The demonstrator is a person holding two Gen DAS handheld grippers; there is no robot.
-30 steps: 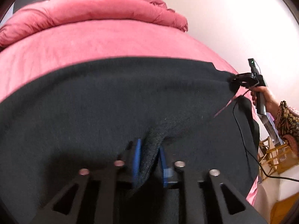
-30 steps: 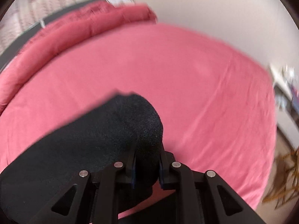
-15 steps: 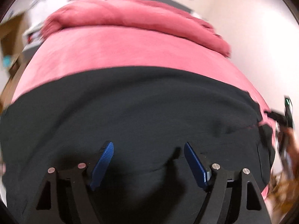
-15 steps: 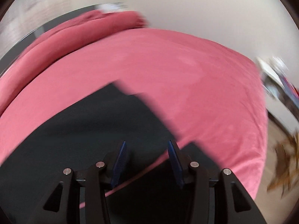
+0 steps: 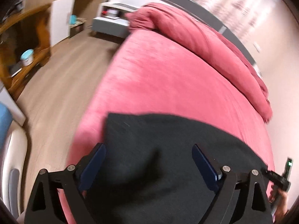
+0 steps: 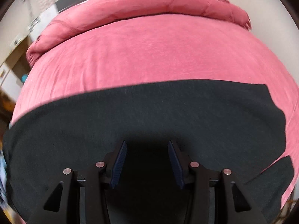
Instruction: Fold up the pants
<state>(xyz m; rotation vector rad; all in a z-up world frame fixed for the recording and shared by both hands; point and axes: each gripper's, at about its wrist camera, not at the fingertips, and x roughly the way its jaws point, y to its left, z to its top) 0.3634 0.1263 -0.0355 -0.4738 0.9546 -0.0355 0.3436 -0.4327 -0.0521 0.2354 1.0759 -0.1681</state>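
left wrist view: your left gripper (image 5: 148, 160) has just been opening, jaws spread wide, nothing pinched — black pants (image 5: 168, 149) flat on the pink bed (image 5: 158, 78). right gripper (image 6: 147, 160) part-spread over them, gripping nothing — rolled duvet (image 6: 149, 5) beyond.

The left gripper (image 5: 148, 159) hangs over flat black fabric pants (image 5: 168, 140) on the pink-covered bed (image 5: 158, 78); its jaws have just been opening and now stand wide, clamping nothing. The pants' corner lies near the bed's left edge.
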